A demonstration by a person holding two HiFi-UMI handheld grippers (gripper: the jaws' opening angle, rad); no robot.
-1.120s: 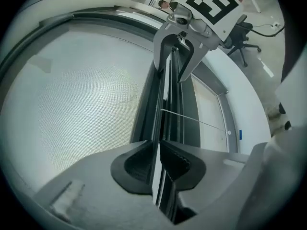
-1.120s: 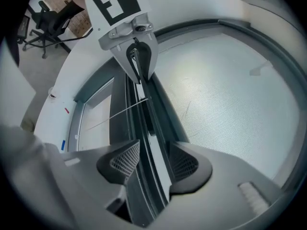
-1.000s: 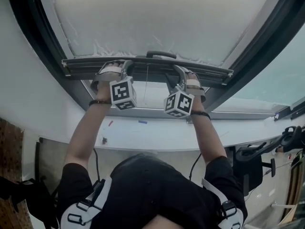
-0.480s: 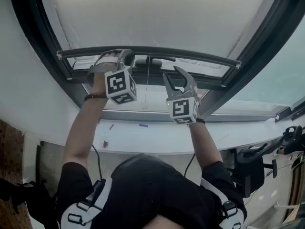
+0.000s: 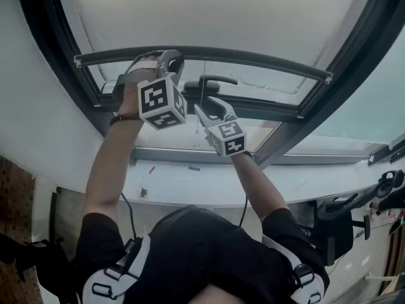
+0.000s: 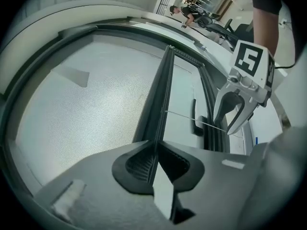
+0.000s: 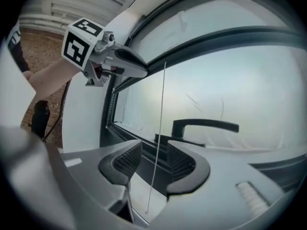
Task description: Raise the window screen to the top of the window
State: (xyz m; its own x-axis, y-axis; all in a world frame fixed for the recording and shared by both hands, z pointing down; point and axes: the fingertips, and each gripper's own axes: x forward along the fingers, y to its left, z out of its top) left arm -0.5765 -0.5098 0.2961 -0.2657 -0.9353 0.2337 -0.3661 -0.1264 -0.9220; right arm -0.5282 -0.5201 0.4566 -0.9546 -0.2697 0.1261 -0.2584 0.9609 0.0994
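Observation:
The screen's dark bottom bar crosses the window, with the pale mesh above it. My left gripper is shut on the bar near its left end. In the left gripper view the bar runs straight out of the shut jaws, mesh beside it. My right gripper hangs open below the bar, off it, rolled on its side by the black window handle. A thin pull cord hangs between its open jaws, untouched. The handle lies just beyond.
The dark window frame curves around both sides. A white sill with a few small bits on it lies below. A black chair stands at the lower right. A distant person shows in the left gripper view.
The bar has gone up with my left gripper shut on it. My right gripper let go of the bar, dropped below it, rolled over and slid left to the cord.

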